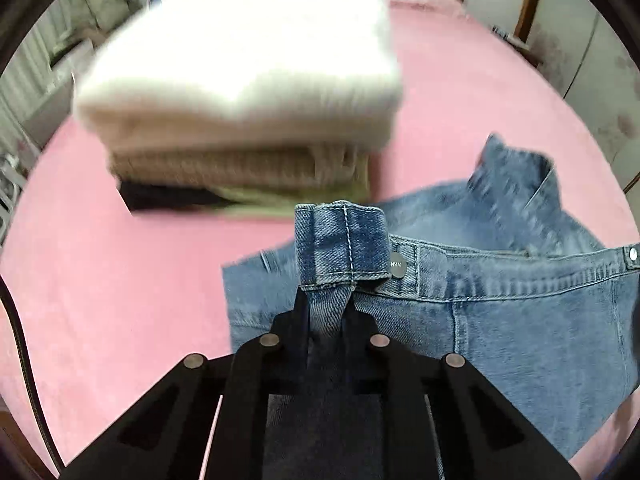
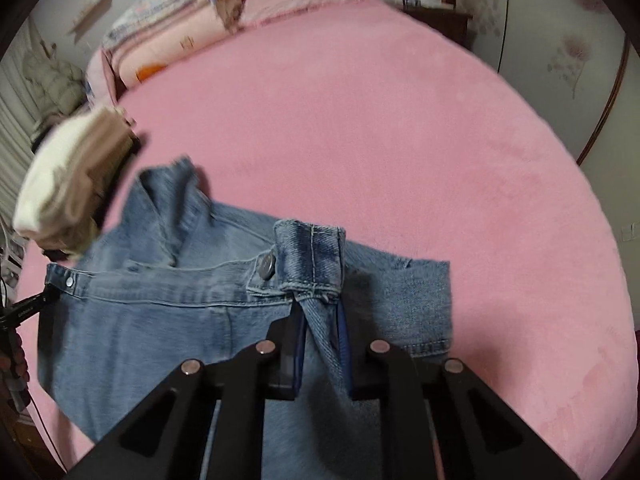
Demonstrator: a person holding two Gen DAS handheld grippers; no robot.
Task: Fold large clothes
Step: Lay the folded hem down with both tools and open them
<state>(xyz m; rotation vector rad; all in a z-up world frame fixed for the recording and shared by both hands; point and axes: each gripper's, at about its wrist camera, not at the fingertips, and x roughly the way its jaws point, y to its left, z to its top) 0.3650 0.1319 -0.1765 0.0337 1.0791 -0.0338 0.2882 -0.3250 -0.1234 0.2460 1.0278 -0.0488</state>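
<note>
A pair of blue jeans [image 1: 500, 304] lies partly lifted over the pink bed, waistband up. My left gripper [image 1: 326, 304] is shut on one end of the waistband, which sticks up past the fingertips beside a metal button [image 1: 398, 266]. My right gripper [image 2: 320, 312] is shut on the other waistband end of the jeans [image 2: 160, 320], next to the button [image 2: 266, 266]. The denim hangs between and below both grippers. The left gripper's black tip [image 2: 36, 302] shows at the left edge of the right wrist view.
A stack of folded clothes [image 1: 240, 100], white on top, beige and black below, sits on the pink bedspread [image 1: 100, 300] just beyond the jeans; it also shows in the right wrist view [image 2: 68, 184]. Folded quilts [image 2: 168, 28] lie by the headboard. Wardrobe doors [image 2: 560, 40] stand at right.
</note>
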